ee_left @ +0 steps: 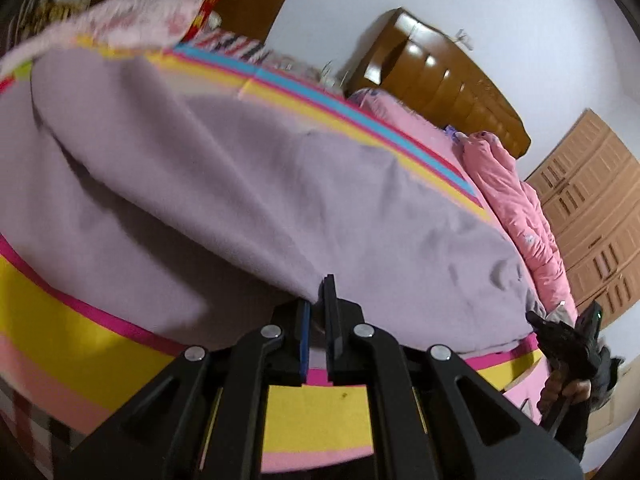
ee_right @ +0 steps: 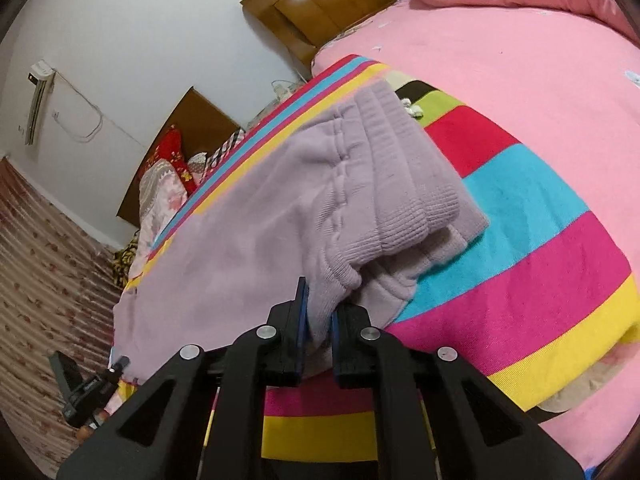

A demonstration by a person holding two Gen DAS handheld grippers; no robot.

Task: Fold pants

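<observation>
Lilac fleece pants (ee_left: 248,200) lie spread on a striped blanket on the bed. My left gripper (ee_left: 318,300) is shut on the pants' near edge, lifting a fold of fabric. My right gripper (ee_right: 318,312) is shut on the ribbed waistband end (ee_right: 400,184) of the pants, which is bunched and raised. The right gripper also shows in the left wrist view (ee_left: 576,336) at the pants' far corner. The left gripper shows in the right wrist view (ee_right: 92,384) at the pants' other end.
The striped blanket (ee_right: 540,216) covers a pink bed sheet (ee_right: 520,60). A pink quilt (ee_left: 516,208) is heaped near the wooden headboard (ee_left: 440,80). Pillows and clothes (ee_left: 132,16) lie at the bed's other side. A wardrobe (ee_left: 592,208) stands behind. Patterned floor (ee_right: 44,264) is beside the bed.
</observation>
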